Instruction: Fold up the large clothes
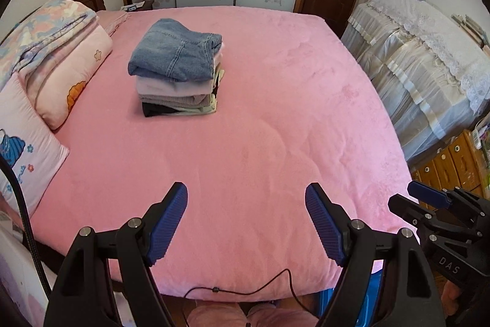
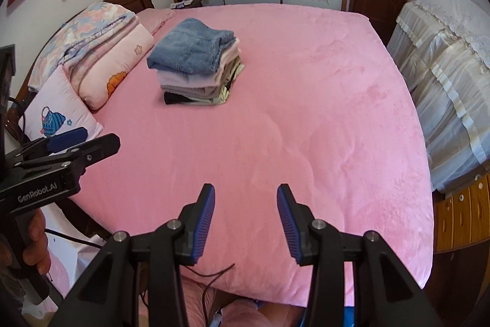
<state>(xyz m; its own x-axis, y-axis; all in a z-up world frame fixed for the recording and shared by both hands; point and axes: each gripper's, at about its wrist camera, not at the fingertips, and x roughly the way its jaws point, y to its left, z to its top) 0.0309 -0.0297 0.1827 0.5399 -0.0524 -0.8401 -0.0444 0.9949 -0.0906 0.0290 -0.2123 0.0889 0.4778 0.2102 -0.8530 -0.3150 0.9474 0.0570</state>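
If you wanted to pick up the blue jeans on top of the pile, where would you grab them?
Probably the folded jeans by their thick rounded fold at the near edge, coming low from the front. That edge bulges out over the stack of folded clothes, so open jaws could likely slip around it. Both grippers are open and empty.

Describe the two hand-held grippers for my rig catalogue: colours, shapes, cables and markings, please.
The left hand-held gripper has a black angular frame with silver pivot screws and two long fingers faced with ribbed blue pads. Seen from the right camera, its body reads "GenRobot.AI" in white. The right hand-held gripper is built the same; its side shows "DAS". A thin black cable trails below them. No sleeves are visible.
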